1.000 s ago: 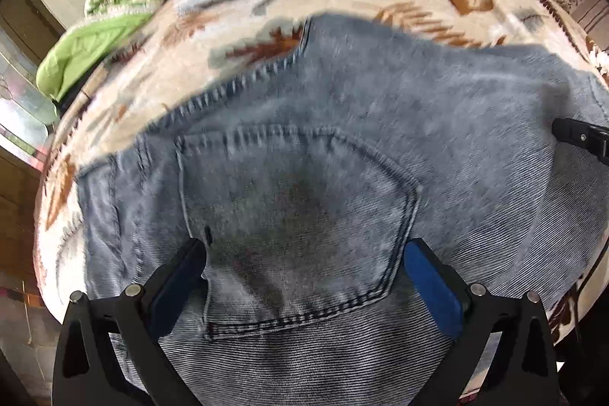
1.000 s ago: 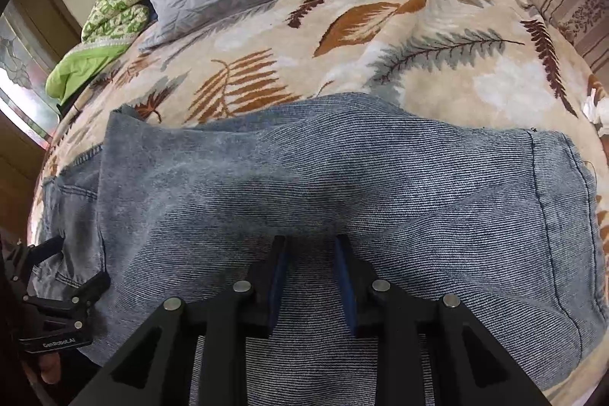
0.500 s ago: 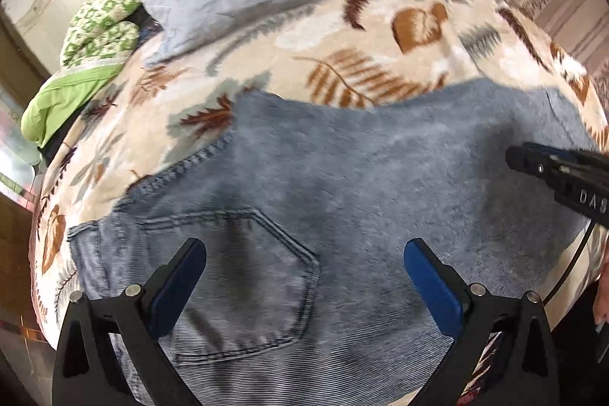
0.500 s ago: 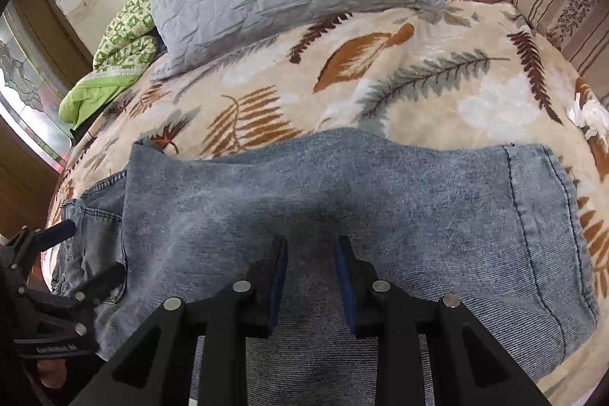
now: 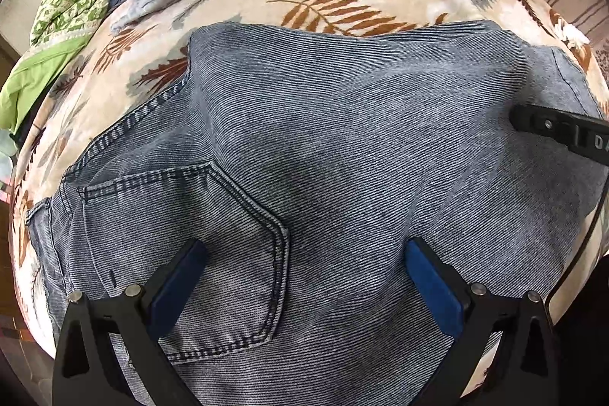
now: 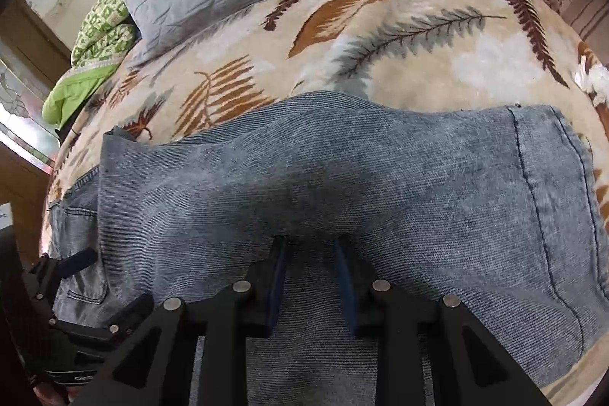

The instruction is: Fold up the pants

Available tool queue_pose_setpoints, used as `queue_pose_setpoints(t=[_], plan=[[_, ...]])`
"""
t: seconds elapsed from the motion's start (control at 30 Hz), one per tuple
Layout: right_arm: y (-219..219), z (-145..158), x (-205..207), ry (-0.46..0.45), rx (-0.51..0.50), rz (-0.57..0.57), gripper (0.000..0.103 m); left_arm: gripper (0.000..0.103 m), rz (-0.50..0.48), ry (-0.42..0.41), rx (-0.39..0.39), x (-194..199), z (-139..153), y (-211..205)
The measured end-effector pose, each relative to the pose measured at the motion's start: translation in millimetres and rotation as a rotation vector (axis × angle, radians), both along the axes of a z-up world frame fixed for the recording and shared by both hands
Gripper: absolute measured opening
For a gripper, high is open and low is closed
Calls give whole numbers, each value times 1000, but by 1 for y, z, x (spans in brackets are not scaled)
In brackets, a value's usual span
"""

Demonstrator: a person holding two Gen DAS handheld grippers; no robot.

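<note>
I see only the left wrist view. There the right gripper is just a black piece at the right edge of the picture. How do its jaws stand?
Observer: In the right wrist view the right gripper has its jaws nearly together, with only a narrow gap, low over the pants. Whether they pinch denim, I cannot tell.
Operator: Where along the leg is it?
Observer: Roughly mid-leg. The stitched hem lies well to its right, on the leaf blanket.
</note>
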State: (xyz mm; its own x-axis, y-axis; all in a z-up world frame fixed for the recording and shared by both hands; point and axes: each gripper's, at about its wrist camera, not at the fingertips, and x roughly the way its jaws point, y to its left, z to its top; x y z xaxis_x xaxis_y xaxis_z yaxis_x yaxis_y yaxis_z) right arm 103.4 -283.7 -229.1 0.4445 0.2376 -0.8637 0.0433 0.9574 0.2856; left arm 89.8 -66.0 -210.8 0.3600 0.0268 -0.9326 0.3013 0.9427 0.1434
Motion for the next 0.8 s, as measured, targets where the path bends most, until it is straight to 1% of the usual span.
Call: queue_pose_setpoints(t=[0.17, 0.27, 0.37, 0.43, 0.53, 0.67, 0.8], plan=[[0, 1, -1, -13, -5, 2, 29, 103, 11, 14, 15, -3, 1, -2], [-4, 7, -3, -32, 8, -8, 29, 103, 7, -11, 32, -10, 10, -6], [-12, 15, -8, -69, -8, -48, 29, 103, -8, -40, 11, -15, 23, -10], [-20, 21, -11, -92, 0, -80, 29, 103, -18, -50, -1, -15, 30, -13], [-31, 26, -16, -99, 8, -111, 29, 103, -41, -56, -10, -15, 37, -20], [-42, 27, -19, -88, 31, -133, 29, 103, -69, -48, -9, -16, 35, -32], [-43, 25, -19, -76, 30, -132, 29, 103, -93, -26, -12, -16, 25, -44]])
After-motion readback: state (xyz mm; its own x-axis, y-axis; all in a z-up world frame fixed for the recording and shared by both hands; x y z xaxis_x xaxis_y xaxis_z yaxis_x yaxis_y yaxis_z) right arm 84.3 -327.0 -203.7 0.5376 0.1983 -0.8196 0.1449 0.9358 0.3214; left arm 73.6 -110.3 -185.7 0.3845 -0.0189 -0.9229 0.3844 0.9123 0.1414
